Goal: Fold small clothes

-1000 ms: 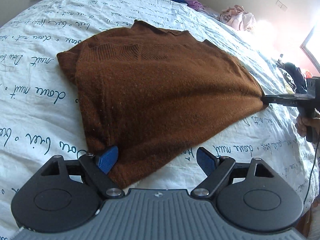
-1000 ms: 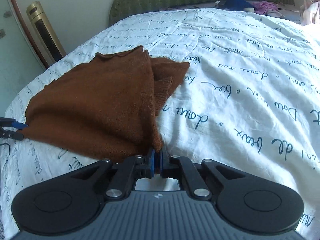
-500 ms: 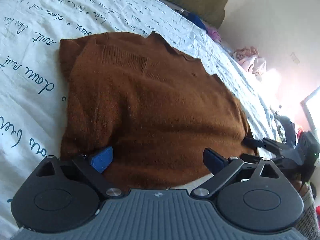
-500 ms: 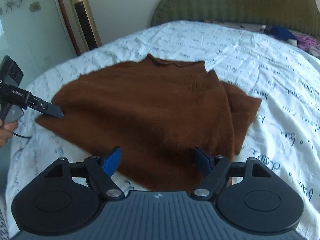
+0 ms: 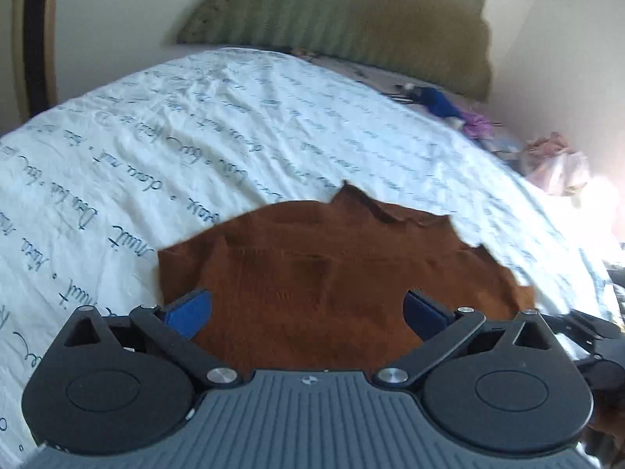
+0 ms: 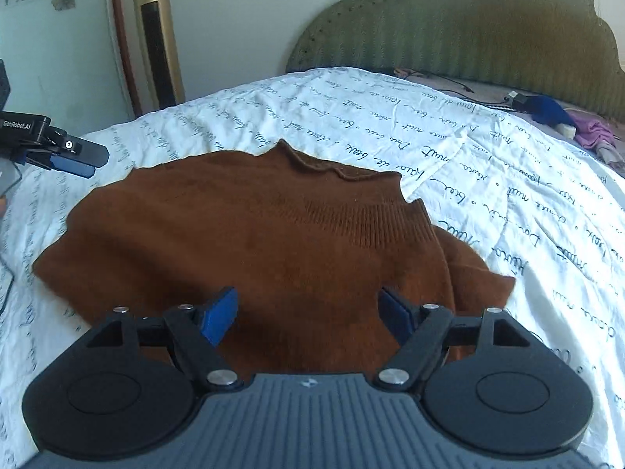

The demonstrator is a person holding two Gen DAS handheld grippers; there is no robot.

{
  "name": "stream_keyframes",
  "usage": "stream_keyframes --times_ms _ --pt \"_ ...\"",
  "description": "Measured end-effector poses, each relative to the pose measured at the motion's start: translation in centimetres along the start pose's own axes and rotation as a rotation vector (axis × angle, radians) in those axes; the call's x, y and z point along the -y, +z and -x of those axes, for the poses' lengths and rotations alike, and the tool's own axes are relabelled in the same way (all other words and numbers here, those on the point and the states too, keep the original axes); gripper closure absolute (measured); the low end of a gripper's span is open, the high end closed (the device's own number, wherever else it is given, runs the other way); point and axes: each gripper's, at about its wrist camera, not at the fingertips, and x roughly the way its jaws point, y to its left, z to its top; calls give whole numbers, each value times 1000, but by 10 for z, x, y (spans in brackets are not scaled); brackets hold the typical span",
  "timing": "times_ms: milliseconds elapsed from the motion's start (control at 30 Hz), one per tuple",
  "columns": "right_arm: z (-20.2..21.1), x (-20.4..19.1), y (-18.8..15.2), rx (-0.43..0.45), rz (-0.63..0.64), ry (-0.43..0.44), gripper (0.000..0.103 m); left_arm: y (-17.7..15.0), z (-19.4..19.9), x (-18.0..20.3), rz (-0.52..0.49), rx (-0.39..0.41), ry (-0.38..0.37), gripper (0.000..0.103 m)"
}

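- A second ago the right gripper (image 6: 308, 318) was pinched on the hem corner of the brown knit sweater (image 6: 250, 250); now it has let go, its jaws stand wide, and nothing is between them.
- The left gripper (image 5: 306, 310) is opening to its widest, with only the sweater's flat cloth seen past the jaws, nothing pinched.
- Both views have pulled back from the cloth since then, so the spreading tug looks finished and a fresh grasp for the next fold is probably due.
- The sweater lies flat on the bed (image 6: 508, 203), neckline toward the headboard (image 6: 468, 31), one side already doubled under at the right.
- The white bedsheet bears blue script; a gold tower fan (image 6: 156, 43) stands by the wall, loose clothes (image 6: 593, 133) lie near the pillow end.
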Motion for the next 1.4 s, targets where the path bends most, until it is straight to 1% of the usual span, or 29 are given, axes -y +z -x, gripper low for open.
stream_keyframes --times_ms 33,67,133,167,200,233,267,300,333,400,467,533,600,667,733,767,800,867,900,967,1033,1100,1167,1233,1267,1333,1367,1400 --pt "-15 1 5 -7 -34 0 24 0 -13 10 -5 5 59 0" --pt "-28 3 9 -9 -67 2 24 -2 -27 18 -28 7 97 0" --pt "-52 6 13 -10 -112 -6 23 -12 -56 27 -47 -26 206 0" --pt "-64 9 12 -30 -123 -18 22 -19 -69 26 -59 -55 226 0" --pt "-71 8 10 -22 -104 -46 21 -27 -75 23 -82 -39 246 0" --pt "-73 8 9 -4 -58 -78 16 -35 -72 24 -119 21 261 0" --pt "-74 11 7 -5 -30 -108 12 -38 -73 22 -119 23 259 0" --pt "-73 17 5 -4 -35 -139 4 -37 -72 20 -111 20 254 0" --pt "-72 24 3 -8 -55 -146 3 -35 -72 18 -108 11 255 0" --pt "-69 31 0 -5 -73 -121 3 -34 -70 16 -98 8 260 0" --pt "-65 31 2 -11 -82 -122 3 -34 -66 19 -102 -5 278 0" --pt "-52 24 6 15 -113 -133 2 -32 -59 19 -71 -11 283 0" --pt "-46 18 7 40 -137 -93 2 -32 -56 18 -61 -7 300 0" --pt "-42 11 3 40 -131 -68 2 -35 -57 18 -71 -11 308 0" --pt "-49 5 -5 -3 -83 -91 2 -39 -58 16 -75 -12 311 0" --pt "-54 5 -11 -21 -52 -126 2 -39 -60 13 -68 -14 304 0" --pt "-55 8 -17 0 -19 -147 0 -41 -60 11 -63 -12 303 0" --pt "-52 22 -20 13 -69 -129 0 -42 -60 8 -60 -10 305 0" --pt "-49 24 -17 6 -81 -141 0 -41 -57 8 -54 -16 310 0" --pt "-41 18 -14 0 -84 -153 0 -40 -47 8 -34 -20 318 0" --pt "-28 14 -15 13 -98 -139 0 -43 -34 7 -14 -14 306 0" --pt "-17 10 -18 32 -103 -111 0 -48 -22 10 -16 -4 302 0" --pt "-11 6 -22 40 -105 -94 0 -55 -15 17 -32 1 313 0" --pt "-9 1 -28 37 -94 -71 0 -62 -14 24 -26 -16 325 0" --pt "-10 -1 -31 26 -75 -86 0 -66 -15 28 -36 -14 329 0" --pt "-18 -5 -40 -16 -3 -160 0 -73 -22 39 -64 -1 379 0" --pt "-18 -4 -45 -2 25 -151 0 -77 -26 43 -73 7 402 0" --pt "-16 0 -48 3 9 -139 0 -79 -26 46 -71 19 416 0"
